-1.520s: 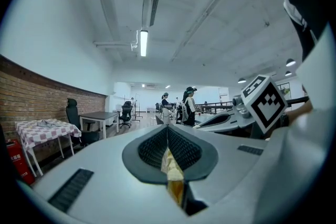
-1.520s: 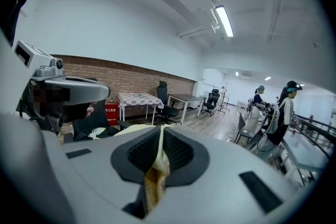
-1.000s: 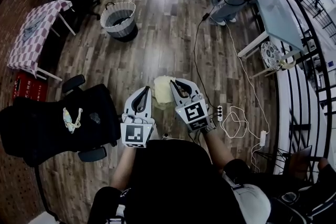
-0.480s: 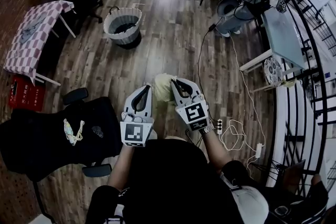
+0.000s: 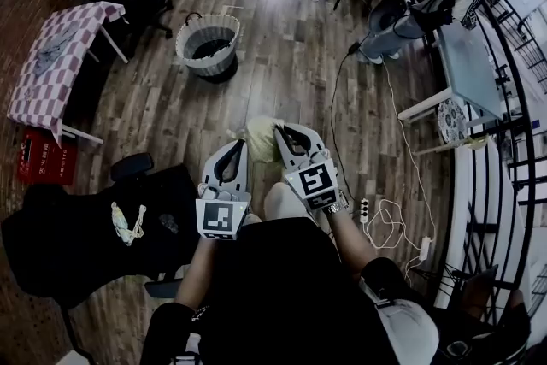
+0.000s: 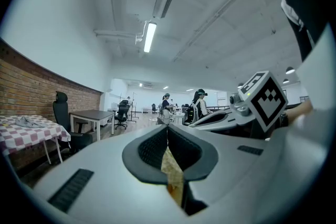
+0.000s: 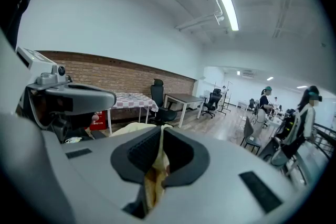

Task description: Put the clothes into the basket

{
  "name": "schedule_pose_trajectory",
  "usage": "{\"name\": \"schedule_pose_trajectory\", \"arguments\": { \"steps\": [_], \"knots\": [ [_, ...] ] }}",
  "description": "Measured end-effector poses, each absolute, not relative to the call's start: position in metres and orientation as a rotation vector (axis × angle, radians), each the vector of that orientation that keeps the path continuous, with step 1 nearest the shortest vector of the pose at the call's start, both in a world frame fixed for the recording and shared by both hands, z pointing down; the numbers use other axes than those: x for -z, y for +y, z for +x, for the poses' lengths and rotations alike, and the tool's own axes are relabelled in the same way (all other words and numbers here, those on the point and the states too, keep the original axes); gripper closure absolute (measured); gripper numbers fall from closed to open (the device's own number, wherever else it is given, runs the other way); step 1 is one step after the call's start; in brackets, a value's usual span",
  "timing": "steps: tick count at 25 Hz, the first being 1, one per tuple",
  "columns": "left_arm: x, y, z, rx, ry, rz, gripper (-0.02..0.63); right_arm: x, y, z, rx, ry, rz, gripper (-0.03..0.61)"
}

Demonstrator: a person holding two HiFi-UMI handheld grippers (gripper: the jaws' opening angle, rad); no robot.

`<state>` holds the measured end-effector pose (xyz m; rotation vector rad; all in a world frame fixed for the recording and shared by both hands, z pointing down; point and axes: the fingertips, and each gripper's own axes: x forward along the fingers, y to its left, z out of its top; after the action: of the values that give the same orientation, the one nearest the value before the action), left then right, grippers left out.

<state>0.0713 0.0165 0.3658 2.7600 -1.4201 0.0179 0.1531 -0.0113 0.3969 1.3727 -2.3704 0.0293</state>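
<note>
basket (image 5: 198,62) ahead, chair (image 5: 60,245) at left

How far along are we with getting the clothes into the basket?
Done: a dark item lies in the basket. In hand: the left claw and right claw are both shut on a yellow cloth, short of the basket. Left: drop it in; a grey garment on the checkered table may follow.

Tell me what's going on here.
A person holds a pale yellow garment up in front of them with both tools. The left gripper and the right gripper are each clamped shut on a fold of it, and each gripper view shows the cloth pinched between the jaws. The basket stands on the wooden floor some way ahead, and the garment is not yet in it.
</note>
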Motion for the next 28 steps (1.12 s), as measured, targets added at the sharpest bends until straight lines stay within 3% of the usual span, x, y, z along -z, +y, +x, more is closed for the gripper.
{"name": "schedule_pose_trajectory", "arguments": {
  "steps": [28],
  "knots": [
    [-0.375, -0.198, 0.056, -0.080, -1.617, 2.624, 0.600, -0.402, -0.236, 0.133, -0.068, -2.461, 1.171, 0.552]
  ]
}}
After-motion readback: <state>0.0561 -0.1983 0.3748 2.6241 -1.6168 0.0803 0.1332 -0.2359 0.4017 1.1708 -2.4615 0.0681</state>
